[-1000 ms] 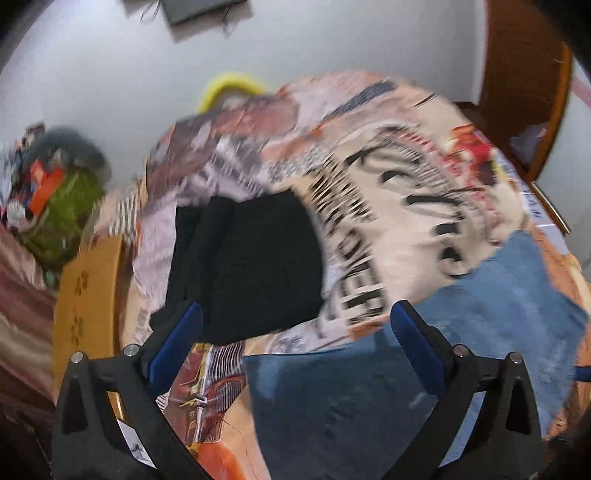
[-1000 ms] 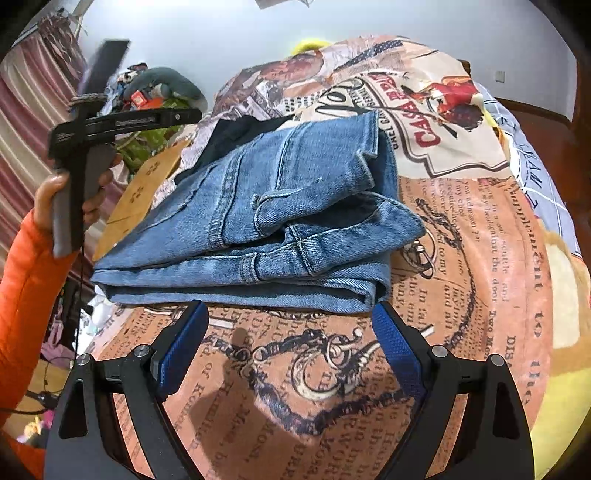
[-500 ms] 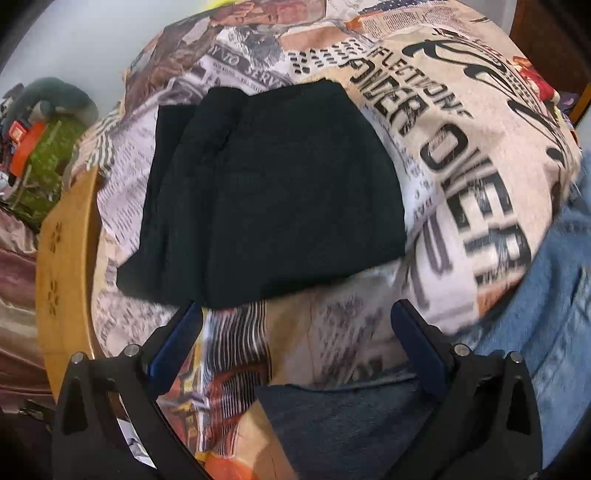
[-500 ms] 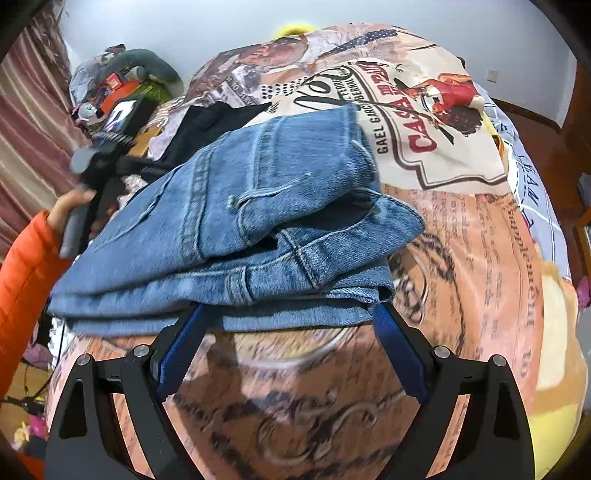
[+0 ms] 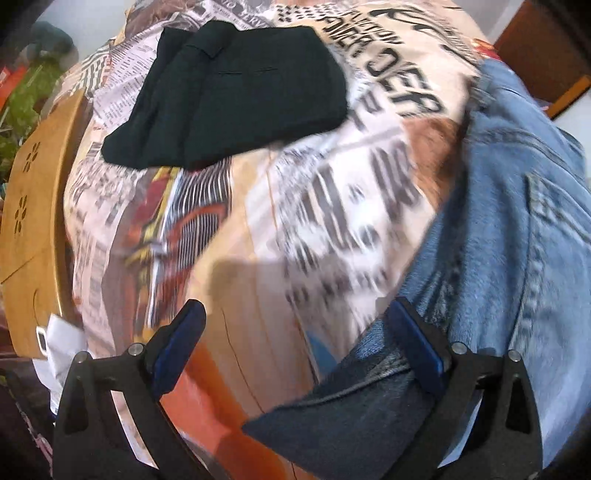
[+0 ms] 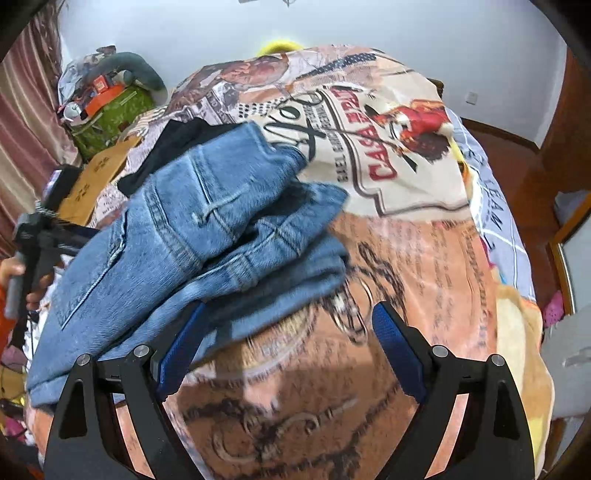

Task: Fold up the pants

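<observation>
We took it for home bedroom: bed under printed newspaper-pattern quilt [image 6: 424, 258] filled both views. Pink curtain [image 6: 22, 122] hung at 9 o'clock, heap of bags and toys [image 6: 107, 99] at 10 o'clock, wooden furniture [image 6: 569, 129] at 3 o'clock, plain white wall [image 6: 369, 29] at 12 o'clock.

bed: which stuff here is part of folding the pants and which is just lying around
Part of the job:
- blue jeans, folded in a stack
- black pants, folded, beside them
- left gripper, open
- right gripper, open
- printed bedspread, the work surface

Just lying about:
- green bag
- wooden board
- yellow object behind the bed
</observation>
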`<act>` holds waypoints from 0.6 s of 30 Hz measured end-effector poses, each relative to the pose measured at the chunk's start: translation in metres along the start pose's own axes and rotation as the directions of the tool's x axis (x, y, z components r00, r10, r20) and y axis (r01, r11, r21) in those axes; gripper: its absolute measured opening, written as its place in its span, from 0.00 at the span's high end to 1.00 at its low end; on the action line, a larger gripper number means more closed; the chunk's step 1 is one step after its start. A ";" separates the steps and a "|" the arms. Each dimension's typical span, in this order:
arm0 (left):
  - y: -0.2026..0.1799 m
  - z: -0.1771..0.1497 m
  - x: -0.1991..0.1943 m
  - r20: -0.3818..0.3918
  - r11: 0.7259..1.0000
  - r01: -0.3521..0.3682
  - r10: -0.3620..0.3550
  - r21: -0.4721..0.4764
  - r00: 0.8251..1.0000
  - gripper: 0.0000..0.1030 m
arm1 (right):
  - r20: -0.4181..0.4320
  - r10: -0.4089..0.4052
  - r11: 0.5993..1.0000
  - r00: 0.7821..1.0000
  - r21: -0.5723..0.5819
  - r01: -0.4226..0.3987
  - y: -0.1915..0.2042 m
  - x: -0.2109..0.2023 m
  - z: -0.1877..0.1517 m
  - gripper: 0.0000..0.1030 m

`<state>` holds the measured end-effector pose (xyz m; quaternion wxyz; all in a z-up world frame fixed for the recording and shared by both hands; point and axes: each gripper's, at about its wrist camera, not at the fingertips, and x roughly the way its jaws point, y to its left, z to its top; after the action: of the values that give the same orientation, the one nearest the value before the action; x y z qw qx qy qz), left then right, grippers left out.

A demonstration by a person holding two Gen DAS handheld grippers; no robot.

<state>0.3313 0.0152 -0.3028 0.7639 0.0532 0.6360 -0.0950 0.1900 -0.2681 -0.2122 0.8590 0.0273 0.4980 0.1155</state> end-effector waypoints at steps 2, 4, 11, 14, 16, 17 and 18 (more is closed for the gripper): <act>-0.011 -0.019 -0.015 0.020 1.000 0.002 -0.002 0.015 1.000 0.02 | 0.006 -0.011 1.000 1.000 0.009 0.011 -0.005 -0.006 -0.006 0.14; -0.022 -0.034 -0.028 0.043 0.999 -0.001 -0.001 0.042 0.999 0.02 | 0.036 -0.026 0.999 0.999 0.020 0.025 -0.009 -0.017 -0.012 0.14; -0.052 -0.056 -0.049 0.078 0.995 0.084 -0.088 0.044 0.993 0.05 | 0.115 -0.040 0.999 0.993 0.038 0.035 -0.012 -0.055 -0.019 0.14; -0.064 -0.058 -0.051 0.104 0.992 0.125 -0.127 0.021 0.986 0.05 | 0.128 -0.031 0.999 0.991 0.033 0.027 -0.007 -0.062 -0.025 0.14; -0.071 -0.059 -0.057 0.155 0.993 0.112 -0.115 0.031 0.981 0.06 | 0.124 -0.017 0.999 0.992 0.029 0.013 -0.002 -0.063 -0.030 0.14; -0.075 -0.060 -0.065 0.200 0.996 0.084 -0.088 0.031 0.976 0.07 | 0.122 -0.012 1.000 0.992 0.029 0.008 0.000 -0.062 -0.032 0.14; -0.075 -0.058 -0.071 0.240 0.998 0.058 -0.062 0.025 0.969 0.07 | 0.121 -0.008 1.000 0.993 0.030 0.004 0.001 -0.060 -0.034 0.15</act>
<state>0.2473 -0.0404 -0.2408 0.8318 0.0286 0.5391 -0.1294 0.1312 -0.2829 -0.1780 0.8875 0.0453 0.4467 0.1036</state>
